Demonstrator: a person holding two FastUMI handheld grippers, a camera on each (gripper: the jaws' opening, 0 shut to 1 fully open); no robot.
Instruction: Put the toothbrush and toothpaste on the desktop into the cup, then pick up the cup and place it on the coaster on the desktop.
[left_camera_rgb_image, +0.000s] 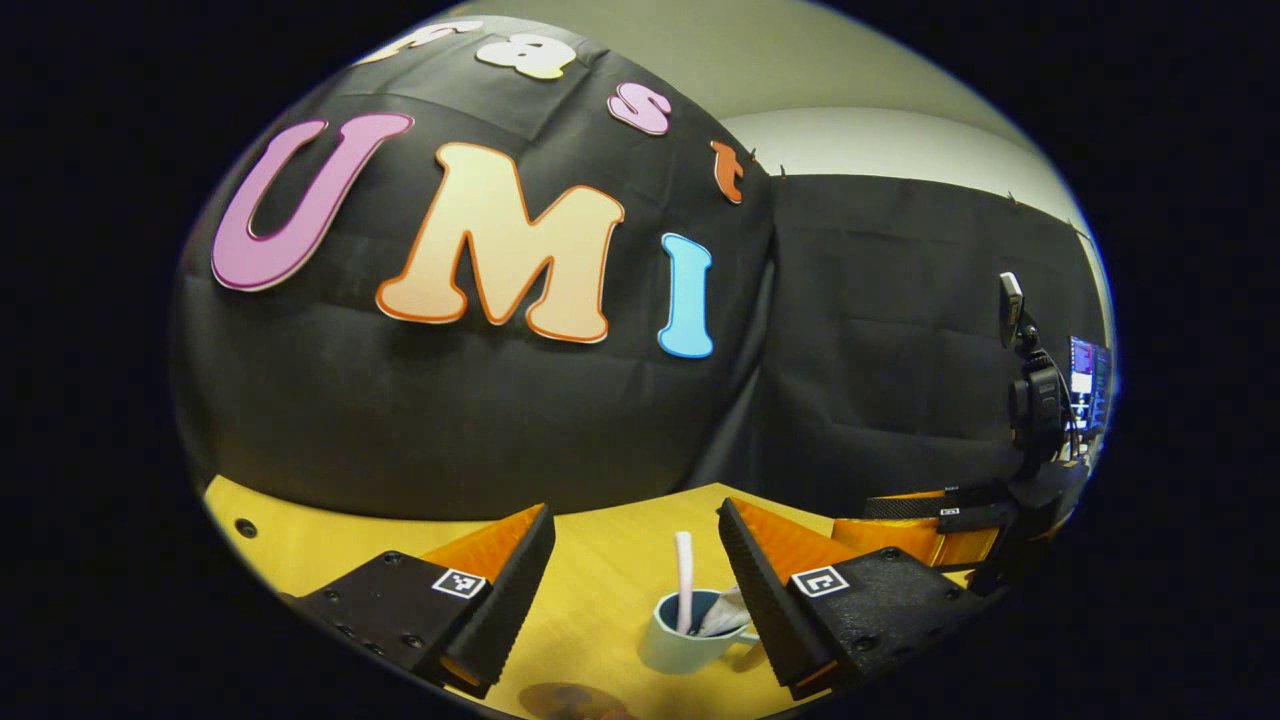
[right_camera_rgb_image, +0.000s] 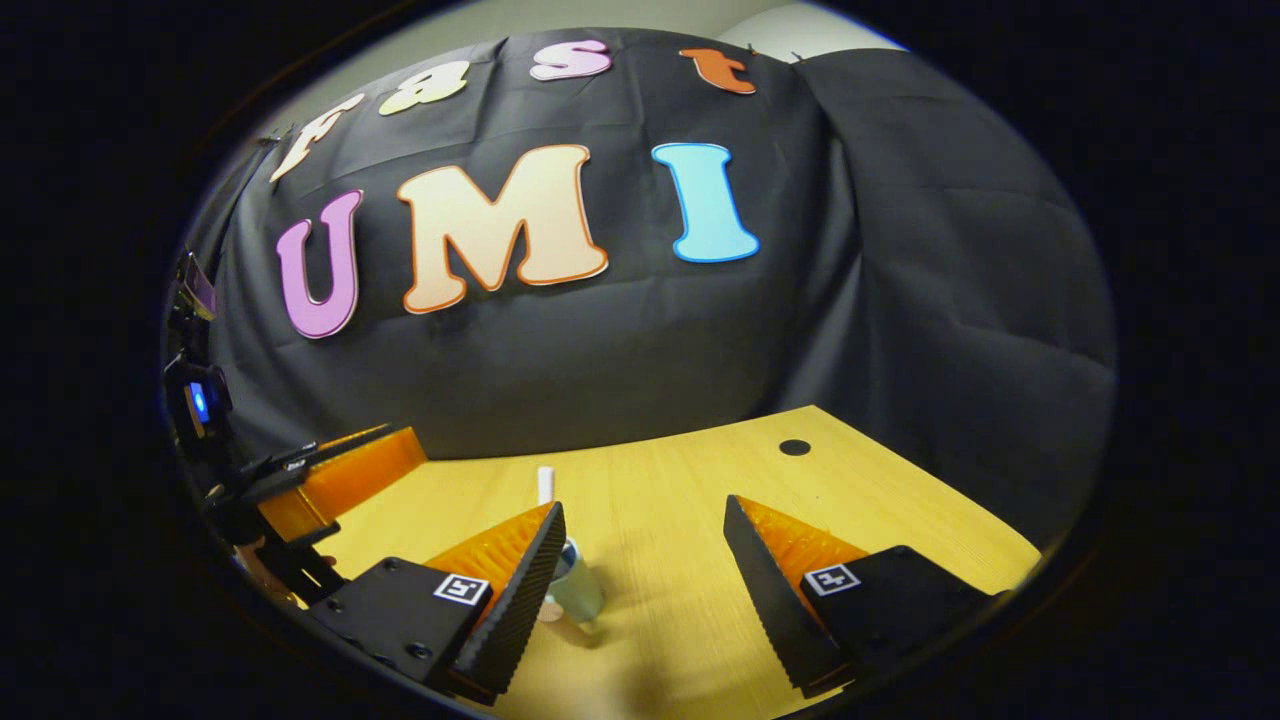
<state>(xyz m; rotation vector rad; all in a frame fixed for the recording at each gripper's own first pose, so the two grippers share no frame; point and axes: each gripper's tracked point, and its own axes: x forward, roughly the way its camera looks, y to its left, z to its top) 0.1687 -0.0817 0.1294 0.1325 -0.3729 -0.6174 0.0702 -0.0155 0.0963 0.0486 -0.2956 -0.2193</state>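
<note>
Both hand-held grippers hang above the desktop (left_camera_rgb_image: 610, 570) with nothing between their fingers: the left gripper (left_camera_rgb_image: 636, 580) stands wide apart over the cup, and the right gripper (right_camera_rgb_image: 645, 590) is likewise spread, the cup sitting just beside its left finger. In the left gripper view the other gripper shows at the far right edge, also off the cup. On the yellow wooden desktop, near the front, the pale cup (left_camera_rgb_image: 688, 640) stands upright with its handle turned to the right. Inside it the toothbrush (left_camera_rgb_image: 684, 580) rises straight up past the rim, and the crumpled end of the toothpaste (left_camera_rgb_image: 722, 615) leans against the right side of the rim. So the first part of the task looks done: both items are in the cup. What is left, by my judgement, is the grasp, the lift and the setting down. A brown round shape at the near edge, just in front of the cup, may be the coaster (left_camera_rgb_image: 570, 700), though it is too blurred to be sure; the cup is not yet on it.
</note>
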